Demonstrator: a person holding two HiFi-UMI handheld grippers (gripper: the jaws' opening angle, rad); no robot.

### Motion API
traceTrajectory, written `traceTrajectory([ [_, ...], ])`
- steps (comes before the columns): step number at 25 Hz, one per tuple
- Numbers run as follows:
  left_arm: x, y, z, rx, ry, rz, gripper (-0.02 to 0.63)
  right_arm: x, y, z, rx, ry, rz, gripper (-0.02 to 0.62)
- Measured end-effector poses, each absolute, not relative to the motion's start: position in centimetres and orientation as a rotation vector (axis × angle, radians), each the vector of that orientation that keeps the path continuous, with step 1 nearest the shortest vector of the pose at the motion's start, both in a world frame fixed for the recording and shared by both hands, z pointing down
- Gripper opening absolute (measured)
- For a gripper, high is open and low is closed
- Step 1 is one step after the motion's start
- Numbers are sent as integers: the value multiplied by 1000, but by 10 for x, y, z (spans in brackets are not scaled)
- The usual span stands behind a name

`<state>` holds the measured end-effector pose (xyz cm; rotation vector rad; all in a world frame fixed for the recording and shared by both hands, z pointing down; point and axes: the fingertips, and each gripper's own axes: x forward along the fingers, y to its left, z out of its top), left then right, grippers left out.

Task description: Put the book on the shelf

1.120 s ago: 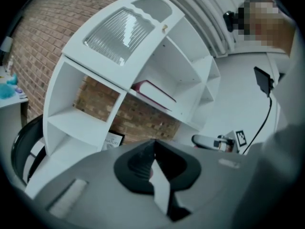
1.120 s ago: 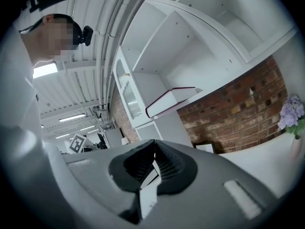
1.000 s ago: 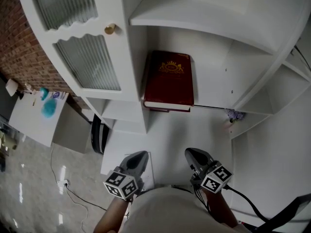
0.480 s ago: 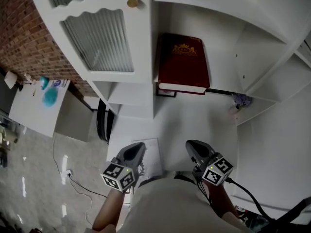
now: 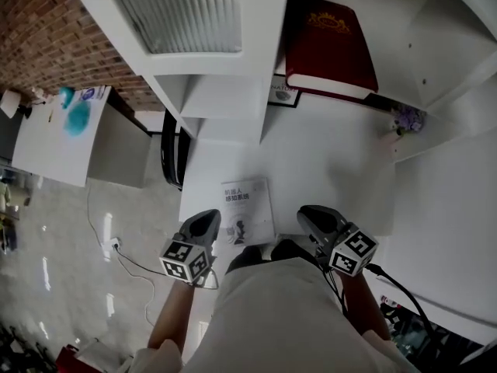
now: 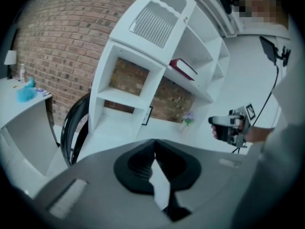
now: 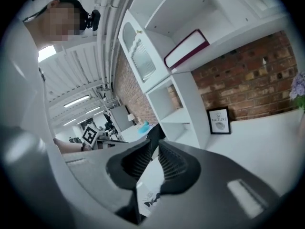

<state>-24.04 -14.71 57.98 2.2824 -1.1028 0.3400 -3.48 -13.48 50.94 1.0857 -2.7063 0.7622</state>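
Two books are in sight. Below me a white shelf unit [image 5: 233, 92] stands on a white desk [image 5: 334, 162], with a black chair [image 5: 172, 150] at the desk's left edge. A dark red book [image 5: 330, 49] with a gold crest lies flat on an open shelf of the unit. A white paperback [image 5: 247, 210] lies flat on the desk between my tongs, nearer the left pair. My left tongs [image 5: 202, 222] are closed tight on nothing. My right tongs [image 5: 313, 214] have just been easing apart and stand at a narrow slit, nothing between the pads. A small framed print [image 5: 283, 92] stands under the red book's shelf, and purple flowers [image 5: 408, 119] sit further right.
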Motion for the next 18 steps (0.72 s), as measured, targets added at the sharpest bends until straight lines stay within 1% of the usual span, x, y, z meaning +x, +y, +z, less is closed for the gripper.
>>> traceTrajectory([
  [1,-243,-140,591,2262,-1107,352,9,-38,-129,520,1045,-2701,775,55],
  [6,-249,-101,652,2133,-1098,421,14,-40,-108,569,907,-2613,887,69],
  [8,-248,-89,677,2086,-1073,470,38,-37,-99,592,865,-2578,912,69],
  [13,-241,-63,730,1994,-1021,531,44,-33,-71,647,769,-2509,987,69],
  [18,-241,-40,786,1864,-995,589,66,-33,-40,700,675,-2438,1085,69],
])
